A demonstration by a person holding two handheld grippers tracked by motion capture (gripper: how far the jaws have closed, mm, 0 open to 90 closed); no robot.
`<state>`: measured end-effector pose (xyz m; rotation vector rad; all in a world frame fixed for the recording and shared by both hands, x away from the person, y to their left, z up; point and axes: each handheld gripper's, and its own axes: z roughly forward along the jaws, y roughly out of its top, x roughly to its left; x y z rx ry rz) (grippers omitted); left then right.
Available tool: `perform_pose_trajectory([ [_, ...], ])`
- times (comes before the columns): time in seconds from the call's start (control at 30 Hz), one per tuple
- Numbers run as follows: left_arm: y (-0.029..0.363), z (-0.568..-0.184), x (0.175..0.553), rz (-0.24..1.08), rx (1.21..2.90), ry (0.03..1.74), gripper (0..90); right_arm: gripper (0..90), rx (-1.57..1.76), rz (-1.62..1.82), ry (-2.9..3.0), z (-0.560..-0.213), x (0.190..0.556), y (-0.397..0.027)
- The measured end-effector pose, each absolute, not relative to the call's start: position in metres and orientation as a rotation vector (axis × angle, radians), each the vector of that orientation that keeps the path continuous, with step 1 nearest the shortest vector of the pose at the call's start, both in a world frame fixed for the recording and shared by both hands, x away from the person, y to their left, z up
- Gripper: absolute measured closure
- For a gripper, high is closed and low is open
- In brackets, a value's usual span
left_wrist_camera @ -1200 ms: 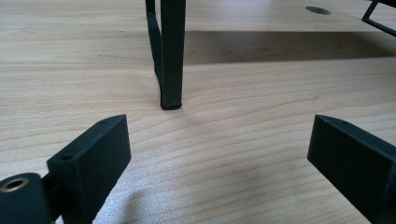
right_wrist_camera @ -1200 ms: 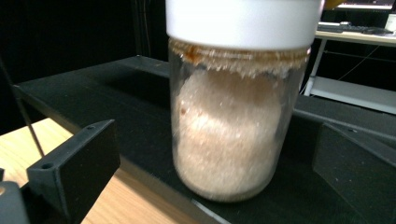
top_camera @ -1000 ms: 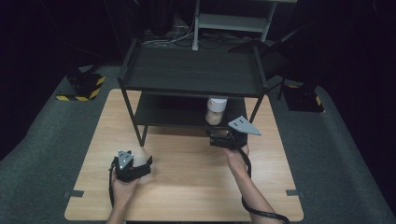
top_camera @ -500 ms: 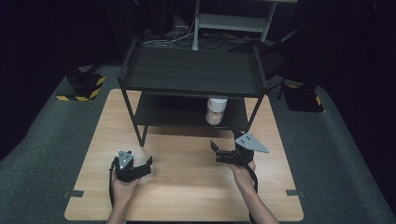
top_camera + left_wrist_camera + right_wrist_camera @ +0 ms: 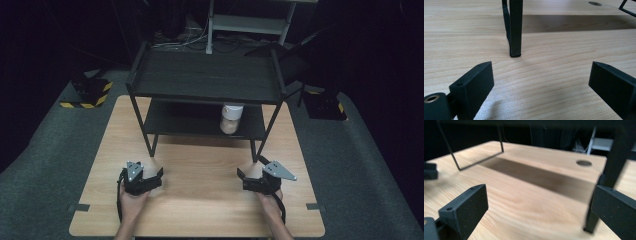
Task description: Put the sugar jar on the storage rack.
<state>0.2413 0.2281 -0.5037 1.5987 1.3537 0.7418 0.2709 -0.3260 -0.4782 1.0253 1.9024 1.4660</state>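
**Jar on lower shelf, both grippers empty**

Jar [image 5: 232, 118]: upright, long axis vertical, on lower tier of black rack [image 5: 205, 75], toward its right end. Right gripper [image 5: 250, 179]: jaws spread, nothing held, low on table [image 5: 200, 200]; jar lies at 11 o'clock from it. Left gripper [image 5: 150, 178]: likewise released; jar at 2 o'clock, farther. Right hand judged nearer.
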Motion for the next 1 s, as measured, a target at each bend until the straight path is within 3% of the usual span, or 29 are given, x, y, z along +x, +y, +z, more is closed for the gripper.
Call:
perform_pose_trajectory([
  [0.43, 0.228, -0.504, 0.241, 0.74, 1.597, 1.356, 6.2, 1.1, 1.157, 1.383, 1.889, -0.506, 0.27, -0.351],
  [1.0, 0.226, -0.503, 0.239, 0.742, 1.601, 1.357, 6.2, 2.5, 1.15, 1.317, 1.903, -0.506, 0.271, -0.346],
])
